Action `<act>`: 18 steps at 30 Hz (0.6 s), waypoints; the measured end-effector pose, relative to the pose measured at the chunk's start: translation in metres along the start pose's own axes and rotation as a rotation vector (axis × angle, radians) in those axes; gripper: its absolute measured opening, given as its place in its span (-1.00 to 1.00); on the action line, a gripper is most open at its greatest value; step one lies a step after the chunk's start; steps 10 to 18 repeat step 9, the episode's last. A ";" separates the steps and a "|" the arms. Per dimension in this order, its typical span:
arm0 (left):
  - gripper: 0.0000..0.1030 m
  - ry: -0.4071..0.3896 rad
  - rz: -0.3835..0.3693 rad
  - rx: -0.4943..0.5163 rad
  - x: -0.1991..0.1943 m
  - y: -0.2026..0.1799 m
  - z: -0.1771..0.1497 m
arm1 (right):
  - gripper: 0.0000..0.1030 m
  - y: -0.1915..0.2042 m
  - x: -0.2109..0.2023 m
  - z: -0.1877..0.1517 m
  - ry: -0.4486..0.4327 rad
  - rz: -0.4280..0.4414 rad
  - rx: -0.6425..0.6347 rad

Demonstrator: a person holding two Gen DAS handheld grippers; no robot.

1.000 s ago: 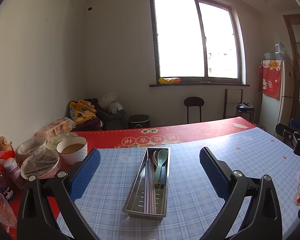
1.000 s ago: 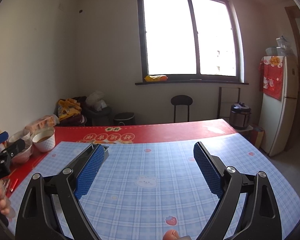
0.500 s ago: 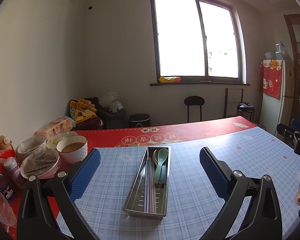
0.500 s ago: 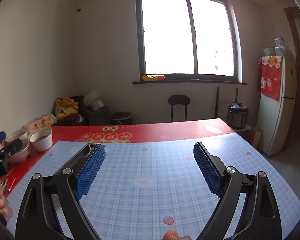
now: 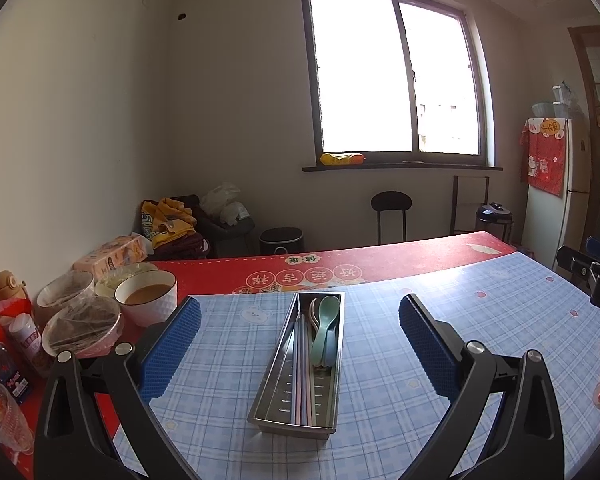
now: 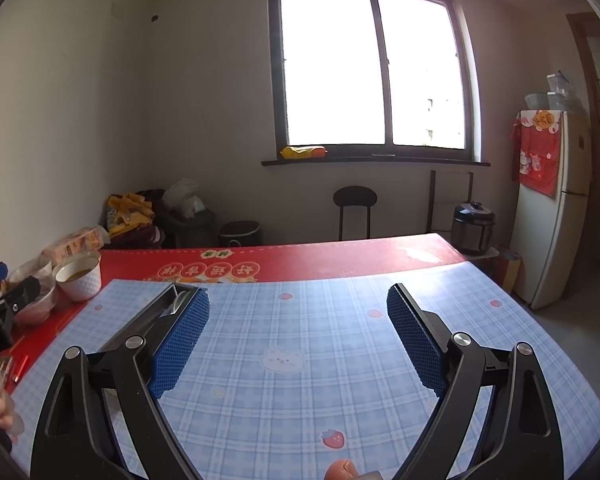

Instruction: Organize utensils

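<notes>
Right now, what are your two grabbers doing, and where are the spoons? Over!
Left gripper open, empty, facing the metal utensil tray. Right gripper open, empty. Spoons and chopsticks lie in tray. Nothing in the way.

blue plaid tablecloth (image 5: 400,380), green spoon (image 5: 325,322), silver tray (image 5: 274,376)

Shiny steel tray (image 5: 278,364), matt plastic spoons (image 5: 325,326); glossy checked tablecloth (image 6: 300,360); tongs' dimpled blue pads (image 5: 171,350).

both views low — toward window (image 5: 396,76)
</notes>
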State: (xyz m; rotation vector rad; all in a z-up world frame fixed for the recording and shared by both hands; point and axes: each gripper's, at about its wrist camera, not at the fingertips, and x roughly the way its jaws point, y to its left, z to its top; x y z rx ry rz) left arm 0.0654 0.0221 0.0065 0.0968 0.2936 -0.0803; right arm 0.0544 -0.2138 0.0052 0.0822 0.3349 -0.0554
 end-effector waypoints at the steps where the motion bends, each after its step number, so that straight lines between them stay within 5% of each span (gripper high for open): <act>1: 0.88 0.002 0.000 0.001 0.000 0.000 0.000 | 0.70 0.000 0.000 0.000 0.001 -0.001 0.000; 18: 0.88 0.016 0.004 -0.002 0.003 -0.001 -0.001 | 0.70 -0.001 0.001 -0.002 0.010 -0.001 -0.001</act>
